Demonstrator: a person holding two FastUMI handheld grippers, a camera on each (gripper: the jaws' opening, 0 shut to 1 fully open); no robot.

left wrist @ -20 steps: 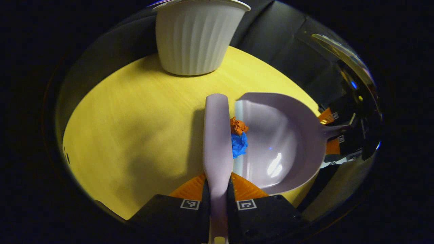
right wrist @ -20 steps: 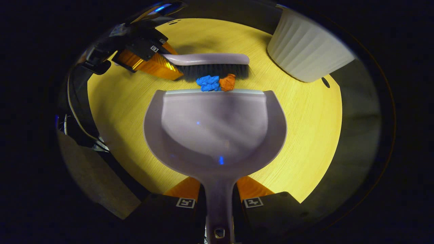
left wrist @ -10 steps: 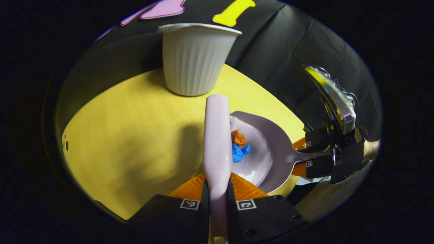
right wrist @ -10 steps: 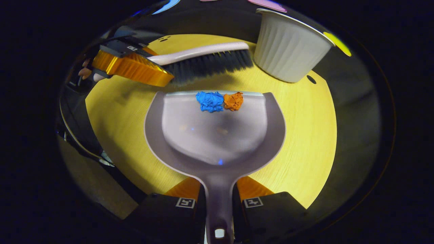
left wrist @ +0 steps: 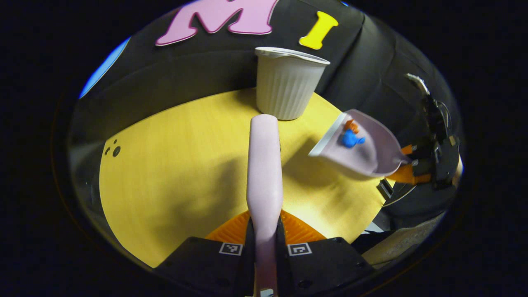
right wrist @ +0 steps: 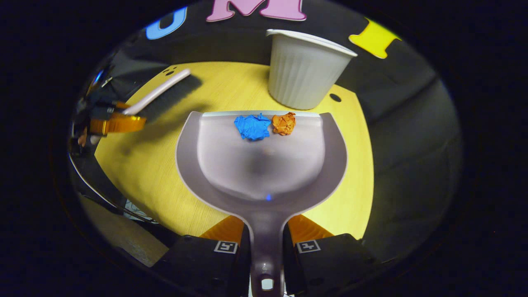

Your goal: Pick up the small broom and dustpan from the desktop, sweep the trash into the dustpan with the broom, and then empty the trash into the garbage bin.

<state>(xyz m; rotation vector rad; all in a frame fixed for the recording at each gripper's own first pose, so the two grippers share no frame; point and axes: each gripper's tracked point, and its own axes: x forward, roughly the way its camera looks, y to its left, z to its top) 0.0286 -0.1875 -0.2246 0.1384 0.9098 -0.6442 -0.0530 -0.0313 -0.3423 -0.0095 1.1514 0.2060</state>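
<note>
Carrying two crumpled paper balls, one blue (right wrist: 252,126) and one orange (right wrist: 284,123), the smooth lilac plastic dustpan (right wrist: 260,165) is held clear of the round yellow wood-grain table (right wrist: 354,185), its handle pinched between both fingers of the right gripper (right wrist: 266,251). Both balls sit just inside the pan's straight front lip, so any forward tilt could roll them off onto the table short of the bin; the slick, glossy pan floor offers little grip. The white ribbed plastic garbage bin (right wrist: 304,70), tapered and open-topped, stands at the table's far edge, just beyond the lip. It looks light, and a knock from the pan might tip it. The left gripper (left wrist: 265,247) is closed on the handle of the lilac plastic hand broom (left wrist: 264,165), whose dark bristles show in the right gripper view, raised near the table's left edge, well apart from the pan.
</note>
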